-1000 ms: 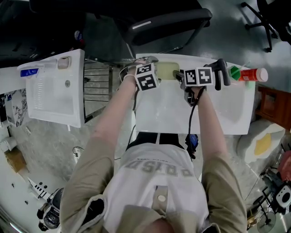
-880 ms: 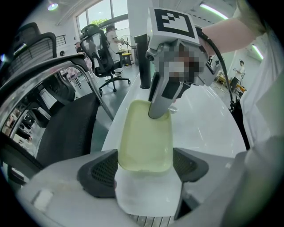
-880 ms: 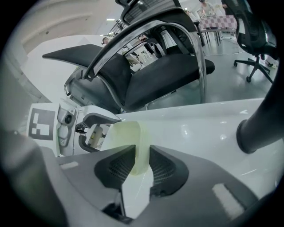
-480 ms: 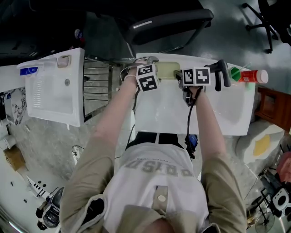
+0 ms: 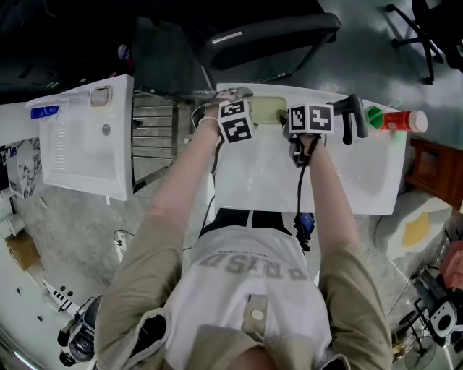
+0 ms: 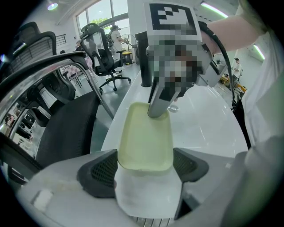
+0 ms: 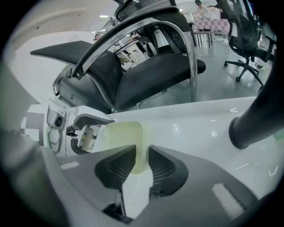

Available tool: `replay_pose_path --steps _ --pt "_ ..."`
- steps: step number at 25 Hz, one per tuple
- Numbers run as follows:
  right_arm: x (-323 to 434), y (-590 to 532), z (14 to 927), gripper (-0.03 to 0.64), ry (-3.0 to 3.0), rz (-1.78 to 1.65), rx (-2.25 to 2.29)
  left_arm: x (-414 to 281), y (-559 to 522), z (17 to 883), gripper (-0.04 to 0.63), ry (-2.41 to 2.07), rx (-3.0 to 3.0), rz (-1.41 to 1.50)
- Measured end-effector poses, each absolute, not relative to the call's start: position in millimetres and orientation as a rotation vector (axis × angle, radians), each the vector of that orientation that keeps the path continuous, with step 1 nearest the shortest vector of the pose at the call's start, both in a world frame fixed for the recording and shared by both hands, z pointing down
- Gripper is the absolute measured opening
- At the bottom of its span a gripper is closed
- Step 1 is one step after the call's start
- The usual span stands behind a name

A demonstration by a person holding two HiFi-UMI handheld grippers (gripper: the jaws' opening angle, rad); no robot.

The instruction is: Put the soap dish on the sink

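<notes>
White T-shirt [image 5: 249,278] with grey lettering; khaki short sleeves [image 5: 134,289]. Left gripper [image 6: 145,165] and right gripper [image 7: 142,163], grey with black pads, bear black-and-white marker cubes [image 5: 235,121]. A black cable [image 5: 299,191] hangs from the right one.

black office chair [image 5: 268,32] on a grey floor [image 5: 362,50]; bright windows [image 6: 100,12] behind.

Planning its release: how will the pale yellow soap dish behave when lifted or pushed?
Probably stiff: the soap dish holds its shape with the right claw pinching one rim. Its smooth surface on the glossy sink may slide. Low and wide, it seems unlikely to tip.
</notes>
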State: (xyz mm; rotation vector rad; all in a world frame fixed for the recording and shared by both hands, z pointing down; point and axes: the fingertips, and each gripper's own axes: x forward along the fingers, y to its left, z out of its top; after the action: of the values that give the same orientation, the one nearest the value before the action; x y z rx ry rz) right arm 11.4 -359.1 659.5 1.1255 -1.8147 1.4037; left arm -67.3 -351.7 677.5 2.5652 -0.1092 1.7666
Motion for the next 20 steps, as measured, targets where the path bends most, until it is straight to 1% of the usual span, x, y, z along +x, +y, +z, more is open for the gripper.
replay_pose_path --steps 9,14,20 --pt "14.3 -360.8 659.5 0.103 -1.762 1.352 1.143 -65.3 -354.1 677.6 0.408 -0.105 2.549 1.764" --pt "17.0 -361.9 661.2 0.111 -1.739 1.265 1.142 -65.2 -354.7 679.6 0.408 -0.094 2.54 1.774" --pt "20.8 -363.3 662.0 0.097 -1.732 1.208 1.142 -66.7 -353.4 683.2 0.408 -0.085 2.541 1.785"
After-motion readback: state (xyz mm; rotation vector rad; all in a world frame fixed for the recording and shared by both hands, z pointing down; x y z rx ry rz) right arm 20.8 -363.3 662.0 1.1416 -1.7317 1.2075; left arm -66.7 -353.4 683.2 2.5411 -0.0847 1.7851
